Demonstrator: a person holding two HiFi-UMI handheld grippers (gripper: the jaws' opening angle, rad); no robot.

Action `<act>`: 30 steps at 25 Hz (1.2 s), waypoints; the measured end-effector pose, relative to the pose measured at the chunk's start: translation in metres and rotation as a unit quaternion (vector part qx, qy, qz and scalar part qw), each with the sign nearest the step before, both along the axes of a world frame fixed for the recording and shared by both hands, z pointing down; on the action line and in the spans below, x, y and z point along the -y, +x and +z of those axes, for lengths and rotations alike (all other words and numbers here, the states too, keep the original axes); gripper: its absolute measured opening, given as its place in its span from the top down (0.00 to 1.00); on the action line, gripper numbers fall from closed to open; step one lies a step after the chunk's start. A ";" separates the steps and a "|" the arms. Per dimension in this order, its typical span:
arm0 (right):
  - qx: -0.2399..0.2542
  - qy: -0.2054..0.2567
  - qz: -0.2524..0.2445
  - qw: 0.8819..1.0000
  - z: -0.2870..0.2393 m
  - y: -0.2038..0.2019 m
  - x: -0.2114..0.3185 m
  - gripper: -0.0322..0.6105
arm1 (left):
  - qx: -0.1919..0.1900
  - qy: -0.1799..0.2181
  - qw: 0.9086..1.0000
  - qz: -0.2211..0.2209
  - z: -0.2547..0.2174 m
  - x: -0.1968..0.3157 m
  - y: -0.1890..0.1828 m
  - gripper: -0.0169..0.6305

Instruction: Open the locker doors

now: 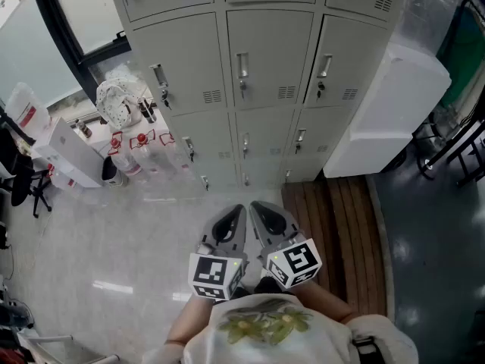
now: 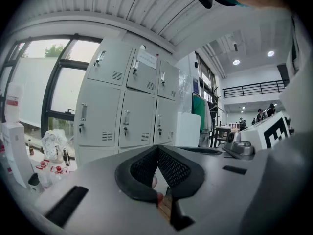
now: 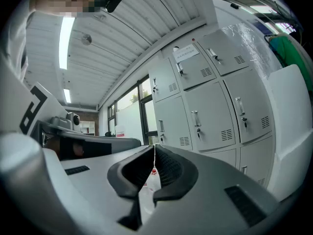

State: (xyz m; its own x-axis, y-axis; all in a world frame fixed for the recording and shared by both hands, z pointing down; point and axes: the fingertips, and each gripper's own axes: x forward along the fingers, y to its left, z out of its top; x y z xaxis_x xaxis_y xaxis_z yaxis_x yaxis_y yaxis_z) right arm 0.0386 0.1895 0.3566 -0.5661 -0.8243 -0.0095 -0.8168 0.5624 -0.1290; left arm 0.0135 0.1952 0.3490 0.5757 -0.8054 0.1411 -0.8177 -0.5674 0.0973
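A bank of pale grey lockers (image 1: 269,59) stands ahead in the head view, all of its doors closed. Each door has a vertical handle (image 1: 242,66) with a small lock below it. Both grippers hang low near the person's body, well short of the lockers and touching nothing. My left gripper (image 1: 239,208) and right gripper (image 1: 255,204) lie side by side, tips pointing toward the lockers, both shut and empty. In the left gripper view the lockers (image 2: 132,104) rise beyond the shut left gripper (image 2: 157,149). The right gripper view shows the lockers (image 3: 208,109) past the shut right gripper (image 3: 154,147).
A large white box (image 1: 390,108) leans beside the lockers on the right, above a slatted wooden platform (image 1: 341,230). Packed water bottles (image 1: 148,154) and a white bag (image 1: 117,103) sit left of the lockers. A black chair (image 1: 23,184) is far left, a dark rack (image 1: 455,146) far right.
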 end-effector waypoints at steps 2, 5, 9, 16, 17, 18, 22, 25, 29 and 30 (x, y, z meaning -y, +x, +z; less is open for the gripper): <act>0.000 0.002 0.000 1.000 0.002 0.000 0.003 0.90 | 0.001 0.002 1.000 0.000 0.003 0.004 0.000 0.93; 0.002 0.002 0.001 1.000 0.004 0.000 0.007 0.90 | 0.002 0.003 1.000 0.001 0.006 0.009 -0.001 0.93; 0.007 0.002 -0.005 1.000 0.005 0.002 0.012 0.90 | -0.003 0.002 1.000 0.001 0.006 0.013 0.002 0.93; 0.009 0.001 -0.021 1.000 0.006 0.006 0.019 0.90 | -0.009 -0.004 1.000 0.002 0.006 0.024 0.012 0.93; 0.009 0.001 -0.022 1.000 0.007 0.008 0.020 0.90 | -0.010 -0.004 1.000 0.001 0.006 0.026 0.014 0.93; 0.011 0.000 -0.024 1.000 0.008 0.011 0.022 0.90 | -0.011 -0.004 1.000 0.000 0.007 0.028 0.017 0.93; 0.013 -0.005 -0.033 0.999 0.013 0.022 0.026 0.90 | -0.012 -0.008 1.000 -0.007 0.009 0.035 0.029 0.93; 0.012 -0.009 -0.041 0.999 0.019 0.032 0.030 0.90 | -0.015 -0.006 1.000 -0.015 0.013 0.039 0.039 0.93; 0.004 -0.021 -0.058 0.998 0.031 0.040 0.036 0.90 | -0.020 -0.018 0.999 -0.030 0.026 0.044 0.046 0.93; 0.002 -0.025 -0.060 0.998 0.034 0.040 0.038 0.90 | -0.021 -0.022 0.999 -0.032 0.029 0.045 0.047 0.93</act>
State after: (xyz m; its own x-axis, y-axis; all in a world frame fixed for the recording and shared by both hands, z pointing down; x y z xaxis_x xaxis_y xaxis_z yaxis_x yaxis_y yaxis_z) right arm 0.0787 0.1512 0.3903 -0.6614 -0.7496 0.0266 -0.7427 0.6496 -0.1627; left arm 0.0601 0.1499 0.3777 0.5297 -0.8340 0.1544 -0.8466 -0.5086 0.1568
